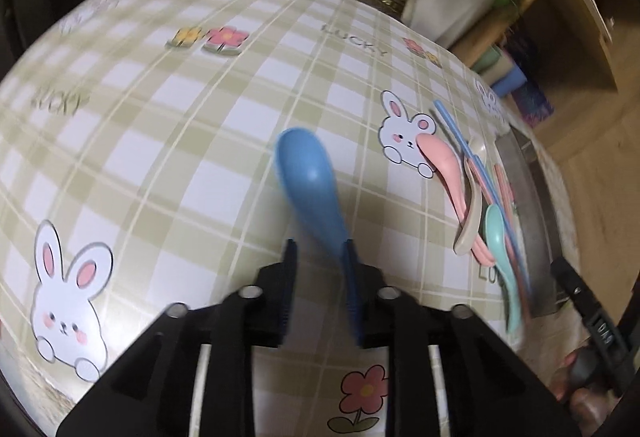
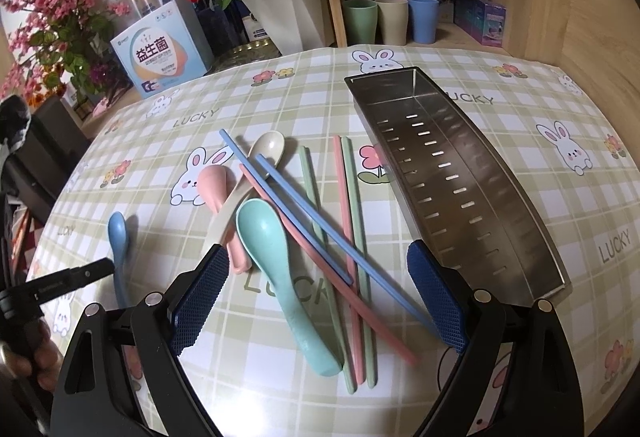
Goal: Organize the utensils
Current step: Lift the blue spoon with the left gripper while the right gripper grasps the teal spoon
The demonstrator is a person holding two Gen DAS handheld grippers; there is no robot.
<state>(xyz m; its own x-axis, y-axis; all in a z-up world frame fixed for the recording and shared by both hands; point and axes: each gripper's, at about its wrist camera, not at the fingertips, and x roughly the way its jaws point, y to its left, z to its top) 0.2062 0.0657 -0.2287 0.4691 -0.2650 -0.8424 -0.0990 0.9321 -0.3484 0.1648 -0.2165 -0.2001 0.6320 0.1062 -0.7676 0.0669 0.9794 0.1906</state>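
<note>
The left hand-held gripper [image 1: 320,251] has the slim handle of a blue plastic spoon [image 1: 310,185] between its black fingers, the bowl of the spoon pointing away over the bench [image 1: 168,141], which wears a green-and-white checked cloth printed with rabbits and flowers; the handle lies against the right finger, while a gap shows on the other side, so a firm clench cannot be confirmed; the frame is blurred. In the right wrist view the same blue spoon stands off to the left, apart from the heap.

The right hand-held gripper [image 2: 316,289] is released, its blue-padded fingers [image 2: 200,297] spread wide above the heap with nothing between them; below it lie a mint-green plastic spoon [image 2: 276,273], a pink plastic spoon [image 2: 218,193] and a cream plastic spoon [image 2: 264,149], tangled with blue chopsticks [image 2: 296,205], pink chopsticks [image 2: 348,237] and pale green chopsticks [image 2: 316,213], several crossing one another; the mint spoon lies beside the pink spoon's handle. Just right of the heap sits a long stainless-steel slotted tray [image 2: 448,173], holding no utensils; its near end lies close to the right finger. At the back stand a white pot of red flowers [image 2: 280,9], a blue-and-white printed box [image 2: 160,53] and three cups [image 2: 396,17] on a wooden shelf.
</note>
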